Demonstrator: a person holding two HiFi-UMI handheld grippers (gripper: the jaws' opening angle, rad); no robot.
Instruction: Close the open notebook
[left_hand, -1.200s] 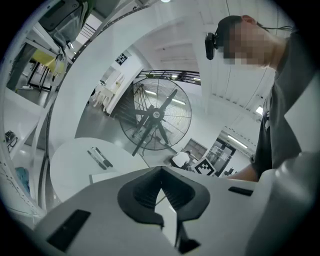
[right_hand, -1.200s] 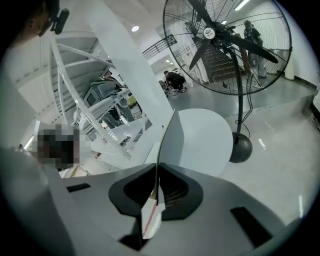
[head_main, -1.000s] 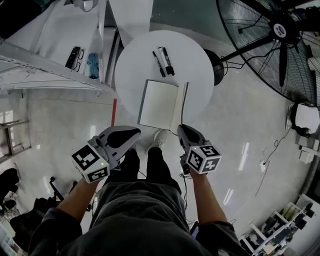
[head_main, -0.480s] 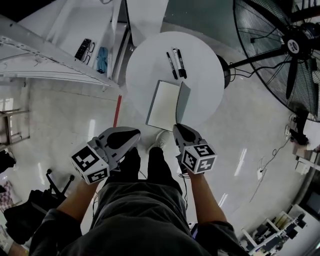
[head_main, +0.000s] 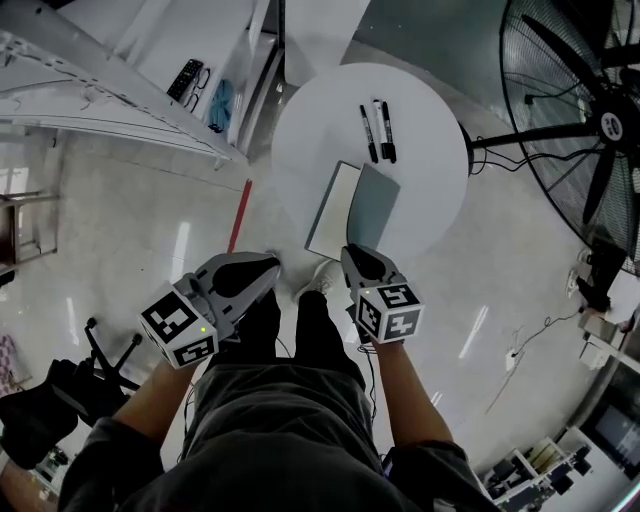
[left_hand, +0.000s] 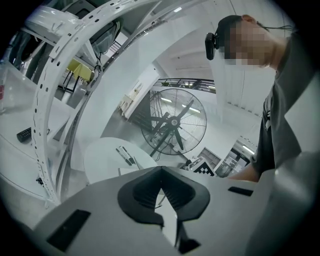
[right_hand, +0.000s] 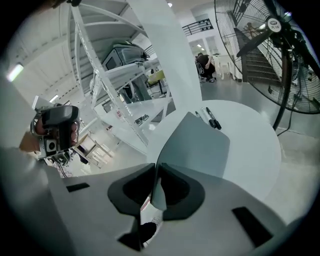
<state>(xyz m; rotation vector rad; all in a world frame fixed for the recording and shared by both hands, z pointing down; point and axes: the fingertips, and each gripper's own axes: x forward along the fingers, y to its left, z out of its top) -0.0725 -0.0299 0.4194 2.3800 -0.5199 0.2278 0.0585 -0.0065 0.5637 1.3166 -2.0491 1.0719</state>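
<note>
The table (head_main: 420, 110) is smooth, matt white. The notebook (head_main: 365, 205) has paper pages and a matt grey cover. The floor (head_main: 150, 230) is glossy. The fan (head_main: 590, 120) is black metal wire. The left tool (head_main: 268, 264) and right tool (head_main: 350, 252) are matt grey plastic.

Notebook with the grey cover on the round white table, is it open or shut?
Partly open: its grey cover stands slanted over the white pages, between the right gripper's jaws, which have just been opening.

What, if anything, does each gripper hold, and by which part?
The right gripper pinches the open notebook's thin grey cover by its near corner, though its jaws have just been opening. The left gripper, jaws together, holds nothing.
</note>
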